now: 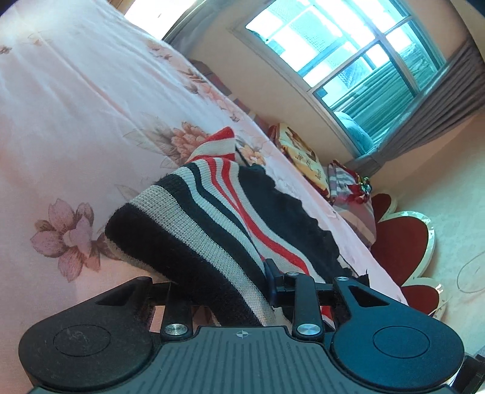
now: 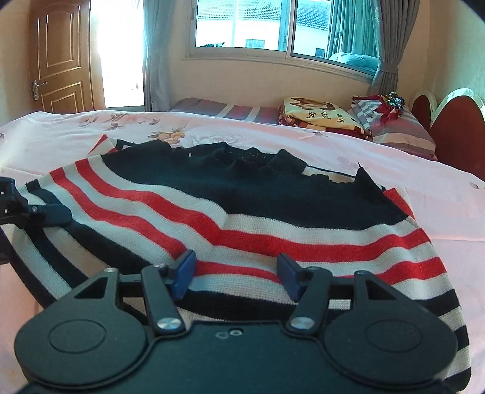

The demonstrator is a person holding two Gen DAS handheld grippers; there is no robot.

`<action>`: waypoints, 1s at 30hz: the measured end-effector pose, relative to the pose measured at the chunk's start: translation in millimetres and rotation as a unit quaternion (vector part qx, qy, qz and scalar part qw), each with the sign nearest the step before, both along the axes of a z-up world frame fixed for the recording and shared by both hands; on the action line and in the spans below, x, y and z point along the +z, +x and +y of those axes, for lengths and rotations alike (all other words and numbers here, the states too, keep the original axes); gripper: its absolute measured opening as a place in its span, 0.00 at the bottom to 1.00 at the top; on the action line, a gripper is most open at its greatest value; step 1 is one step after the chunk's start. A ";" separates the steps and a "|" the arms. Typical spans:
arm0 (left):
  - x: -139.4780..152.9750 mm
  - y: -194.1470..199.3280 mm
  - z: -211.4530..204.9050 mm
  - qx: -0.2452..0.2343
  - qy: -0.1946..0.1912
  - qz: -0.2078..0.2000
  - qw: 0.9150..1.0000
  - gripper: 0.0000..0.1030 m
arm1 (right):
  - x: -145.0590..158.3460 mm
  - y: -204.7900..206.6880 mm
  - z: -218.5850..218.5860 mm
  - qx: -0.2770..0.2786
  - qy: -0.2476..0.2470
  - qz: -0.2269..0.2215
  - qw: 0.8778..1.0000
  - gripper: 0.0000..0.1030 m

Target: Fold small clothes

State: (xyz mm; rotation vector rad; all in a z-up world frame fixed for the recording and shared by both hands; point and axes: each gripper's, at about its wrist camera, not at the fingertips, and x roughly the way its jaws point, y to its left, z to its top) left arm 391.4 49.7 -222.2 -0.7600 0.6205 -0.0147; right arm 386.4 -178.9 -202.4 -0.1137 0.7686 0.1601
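A small knitted sweater (image 2: 248, 212) with black, white and red stripes lies on the pink flowered bedsheet (image 2: 424, 206). In the left wrist view the sweater (image 1: 212, 218) is lifted and draped between the fingers of my left gripper (image 1: 224, 288); one finger is hidden under the cloth, the jaws stand closed on the striped hem. My left gripper also shows at the left edge of the right wrist view (image 2: 36, 212), holding the sweater's left edge. My right gripper (image 2: 236, 275) is open, its blue pads (image 2: 185, 272) resting over the lower striped part.
Folded blankets and pillows (image 2: 321, 116) lie at the far side of the bed by a red headboard (image 2: 448, 133). A window (image 2: 272, 27) with grey curtains and a wooden door (image 2: 60, 57) stand behind the bed.
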 end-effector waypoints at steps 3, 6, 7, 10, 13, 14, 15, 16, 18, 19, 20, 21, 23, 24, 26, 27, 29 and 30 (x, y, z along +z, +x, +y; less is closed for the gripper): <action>23.2 -1.0 -9.0 -0.045 0.041 -0.041 0.997 0.25 | -0.8 -0.9 -0.6 -0.004 0.004 -0.003 1.000 0.57; 45.5 12.0 -32.0 -0.106 0.086 -0.073 0.988 0.24 | -0.2 -0.9 -2.1 -0.008 0.011 -0.004 1.000 0.57; 52.9 18.3 -40.7 -0.127 0.092 -0.082 0.984 0.24 | 0.9 -0.3 -4.0 -0.008 0.016 -0.002 1.000 0.57; 69.7 34.1 -69.5 -0.179 0.102 -0.106 0.973 0.24 | 11.4 -0.3 -22.3 -0.023 0.063 0.006 0.998 0.56; 76.8 47.8 -114.0 -0.251 0.100 -0.120 0.955 0.18 | 24.7 -12.9 -55.6 -0.068 0.103 -0.009 0.992 0.57; 74.8 50.2 -131.3 -0.277 0.103 -0.118 0.948 0.17 | 27.0 -17.1 -68.4 -0.079 0.111 -0.007 0.991 0.57; 71.0 50.3 -147.1 -0.301 0.107 -0.115 0.941 0.17 | 28.3 -21.6 -81.0 -0.092 0.115 -0.005 0.989 0.57; 65.7 47.1 -163.5 -0.327 0.110 -0.107 0.932 0.17 | 29.8 -26.5 -93.8 -0.104 0.119 -0.003 0.987 0.57; 52.8 42.4 -185.1 -0.357 0.120 -0.093 0.922 0.16 | 31.5 -35.9 -120.8 -0.128 0.131 0.003 0.983 0.57; 49.6 41.3 -189.8 -0.361 0.123 -0.083 0.921 0.16 | 30.6 -39.7 -131.3 -0.138 0.129 0.013 0.982 0.57; 49.7 40.2 -191.6 -0.363 0.126 -0.078 0.920 0.16 | 28.1 -42.7 -136.5 -0.137 0.117 0.026 0.983 0.56; 52.9 37.6 -192.0 -0.363 0.137 -0.082 0.918 0.17 | 27.3 -50.7 -145.0 -0.135 0.123 0.028 0.983 0.56; 64.0 27.2 -192.7 -0.364 0.163 -0.089 0.913 0.18 | 28.3 -60.2 -155.3 -0.143 0.137 0.035 0.980 0.57; 69.4 23.4 -191.8 -0.365 0.173 -0.088 0.910 0.26 | 30.4 -63.5 -158.3 -0.144 0.143 0.035 0.979 0.57; 79.3 16.7 -183.7 -0.371 0.166 -0.090 0.909 0.55 | 35.9 -66.6 -161.8 -0.143 0.154 0.036 0.977 0.58; 86.2 13.8 -176.1 -0.370 0.160 -0.094 0.910 0.72 | 40.1 -67.8 -161.8 -0.142 0.157 0.033 0.977 0.59; 99.7 3.1 -159.6 -0.354 0.157 -0.113 0.915 0.75 | 50.2 -68.1 -165.6 -0.142 0.170 0.025 0.975 0.64; 106.5 -1.7 -151.0 -0.347 0.152 -0.122 0.918 0.77 | 55.0 -68.3 -167.2 -0.141 0.183 0.023 0.973 0.66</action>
